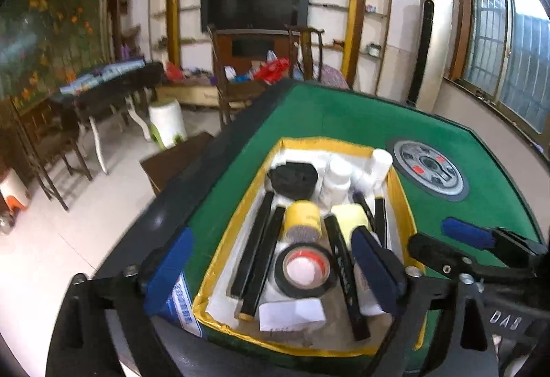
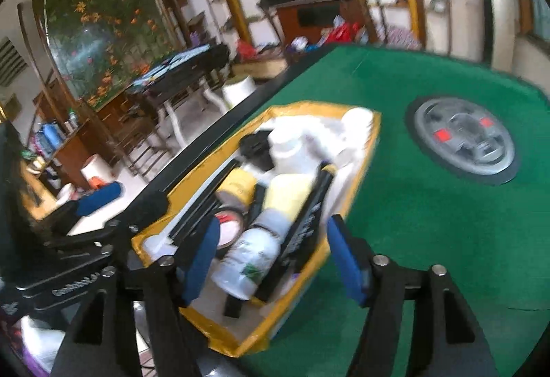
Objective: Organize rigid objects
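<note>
A yellow-rimmed white box (image 1: 240,215) sits on the green table and is full of objects: black bars (image 1: 256,250), a black tape roll (image 1: 304,270), a yellow roll (image 1: 302,217), white bottles (image 1: 337,177), a black lump (image 1: 292,179) and a pale yellow block (image 1: 350,217). My left gripper (image 1: 271,270) is open, its blue pads astride the box's near end. My right gripper (image 2: 273,256) is open above the box (image 2: 295,284), over a white bottle (image 2: 249,260) that lies inside; it also shows in the left wrist view (image 1: 464,234).
The green table (image 1: 343,115) has a round grey control hub (image 1: 429,170) in its middle, right of the box. Its dark raised edge (image 1: 165,205) runs along the left. Beyond are chairs, a white stool (image 1: 166,124) and a dark side table.
</note>
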A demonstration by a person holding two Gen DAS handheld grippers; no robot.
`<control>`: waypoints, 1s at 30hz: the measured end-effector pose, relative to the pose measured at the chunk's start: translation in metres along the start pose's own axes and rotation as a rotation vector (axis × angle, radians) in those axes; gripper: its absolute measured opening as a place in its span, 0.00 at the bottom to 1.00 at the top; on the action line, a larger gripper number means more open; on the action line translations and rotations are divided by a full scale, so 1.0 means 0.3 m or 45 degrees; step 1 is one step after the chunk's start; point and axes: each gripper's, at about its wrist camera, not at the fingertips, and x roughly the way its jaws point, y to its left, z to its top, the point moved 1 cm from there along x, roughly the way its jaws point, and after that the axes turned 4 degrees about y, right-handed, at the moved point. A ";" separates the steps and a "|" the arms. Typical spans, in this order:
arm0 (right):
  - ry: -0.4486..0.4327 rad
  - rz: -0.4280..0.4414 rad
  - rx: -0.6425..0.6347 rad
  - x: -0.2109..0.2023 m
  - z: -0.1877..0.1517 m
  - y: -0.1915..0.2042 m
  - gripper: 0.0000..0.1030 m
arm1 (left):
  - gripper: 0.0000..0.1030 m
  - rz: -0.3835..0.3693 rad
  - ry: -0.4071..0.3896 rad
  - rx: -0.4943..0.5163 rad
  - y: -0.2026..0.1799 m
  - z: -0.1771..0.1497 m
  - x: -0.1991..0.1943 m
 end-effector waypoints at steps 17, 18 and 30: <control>-0.407 -0.561 0.036 -0.206 -0.055 -0.150 1.00 | 0.99 0.222 -0.120 -0.018 -0.161 0.022 -0.100; -0.385 -0.569 0.043 -0.197 -0.061 -0.164 1.00 | 0.99 0.215 -0.100 -0.018 -0.169 0.020 -0.095; -0.243 -0.587 -0.007 -0.112 -0.105 -0.169 1.00 | 0.99 0.213 0.031 0.002 -0.222 -0.012 -0.029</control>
